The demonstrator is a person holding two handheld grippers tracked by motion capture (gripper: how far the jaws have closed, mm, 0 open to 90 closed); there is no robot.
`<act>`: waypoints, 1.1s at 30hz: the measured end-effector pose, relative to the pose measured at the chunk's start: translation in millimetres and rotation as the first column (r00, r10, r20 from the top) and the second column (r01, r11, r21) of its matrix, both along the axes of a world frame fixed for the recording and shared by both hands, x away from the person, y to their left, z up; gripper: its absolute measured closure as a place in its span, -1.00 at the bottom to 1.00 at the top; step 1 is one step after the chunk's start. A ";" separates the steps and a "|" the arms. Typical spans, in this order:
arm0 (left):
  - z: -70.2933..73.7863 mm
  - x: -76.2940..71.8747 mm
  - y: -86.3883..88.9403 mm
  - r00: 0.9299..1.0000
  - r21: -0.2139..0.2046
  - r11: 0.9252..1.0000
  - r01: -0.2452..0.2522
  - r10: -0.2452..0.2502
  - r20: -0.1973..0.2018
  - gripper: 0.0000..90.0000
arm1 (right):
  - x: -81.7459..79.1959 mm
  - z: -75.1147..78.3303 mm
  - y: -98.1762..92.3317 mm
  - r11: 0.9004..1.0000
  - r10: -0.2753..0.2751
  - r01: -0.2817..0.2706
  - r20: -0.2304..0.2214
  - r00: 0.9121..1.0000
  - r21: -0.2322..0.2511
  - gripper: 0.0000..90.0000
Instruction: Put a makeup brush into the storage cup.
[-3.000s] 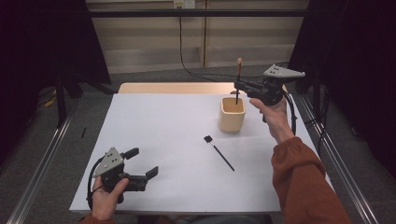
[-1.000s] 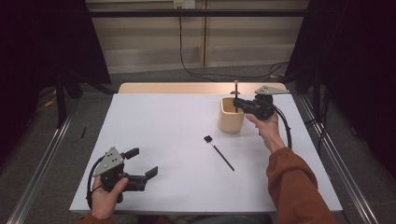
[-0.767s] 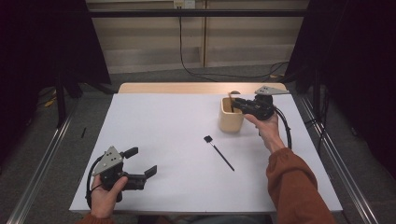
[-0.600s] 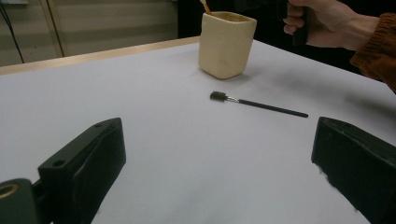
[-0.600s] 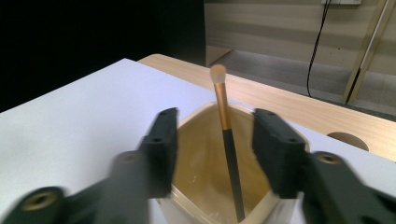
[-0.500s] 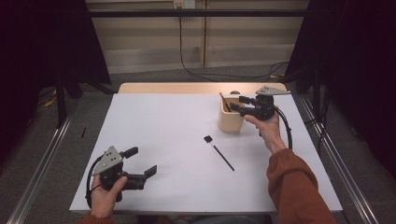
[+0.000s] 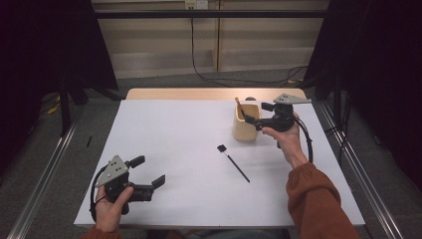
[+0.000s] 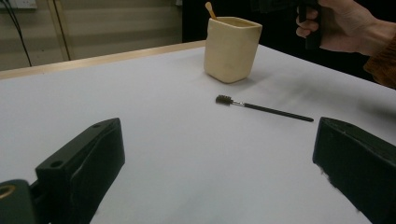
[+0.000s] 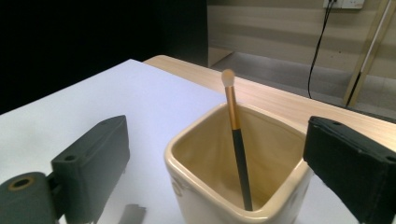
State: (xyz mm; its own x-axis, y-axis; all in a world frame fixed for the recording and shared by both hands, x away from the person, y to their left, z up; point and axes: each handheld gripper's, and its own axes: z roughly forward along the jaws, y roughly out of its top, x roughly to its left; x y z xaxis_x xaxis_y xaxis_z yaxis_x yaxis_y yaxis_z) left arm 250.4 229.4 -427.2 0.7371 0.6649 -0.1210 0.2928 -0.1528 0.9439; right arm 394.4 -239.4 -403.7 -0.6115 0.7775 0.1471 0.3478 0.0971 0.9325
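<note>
A cream square cup (image 7: 246, 128) stands at the back right of the white table (image 7: 189, 149). A brush with a gold ferrule (image 9: 238, 149) leans inside the cup (image 9: 194, 196), with its pale tip above the rim (image 8: 210, 8). My right gripper (image 7: 256, 113) hovers over the cup's right side. Its jaws have just been opening and stand wide apart, with the brush loose between them (image 9: 219, 135). A thin black brush (image 7: 233, 163) lies flat in front of the cup (image 8: 231, 49). My left gripper (image 7: 148, 171) rests open at the front left, with nothing between its jaws (image 8: 215, 149).
A bare wooden strip (image 7: 179, 93) runs along the table's far edge, with cables on the floor behind it. Metal rails (image 7: 45, 174) flank both sides of the table. The person's right hand (image 8: 341, 23) hangs just beyond the cup.
The right gripper lowered the gold-ferruled brush into the cup and let it go, and its jaws spread apart. The brush now leans in the cup. The left gripper stayed put.
</note>
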 end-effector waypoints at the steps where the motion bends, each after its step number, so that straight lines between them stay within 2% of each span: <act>1: 0.2 0.0 0.2 1.000 0.001 1.000 0.002 -0.002 0.003 -0.95 | -1.2 0.5 0.2 1.000 0.002 -0.002 0.000 1.000 0.004 -0.92; 9: -0.3 0.5 1.4 1.000 -0.008 1.000 -0.007 0.007 0.008 -0.96 | -15.7 1.8 -0.8 0.999 0.000 0.000 0.008 1.000 0.033 -0.96; 17: 0.3 -0.2 1.1 1.000 -0.009 1.000 -0.009 0.009 0.016 -0.96 | -29.2 3.8 -2.8 1.000 -0.012 0.012 -0.019 1.000 0.025 -1.00; 22: 0.1 -0.8 1.2 1.000 -0.011 1.000 -0.023 0.023 0.017 -0.96 | -39.0 6.0 -7.3 1.000 -0.012 0.012 -0.019 1.000 0.016 -1.00; 28: 0.4 -1.1 1.5 0.999 -0.011 1.000 -0.026 0.026 0.020 -0.96 | -52.6 1.8 -13.0 1.000 -0.013 0.014 -0.044 0.999 0.016 -0.98; 33: 0.7 -1.2 2.4 0.999 -0.012 1.000 -0.026 0.027 0.023 -0.96 | -65.7 -1.1 -17.4 0.999 -0.020 0.021 -0.045 0.999 0.024 -0.97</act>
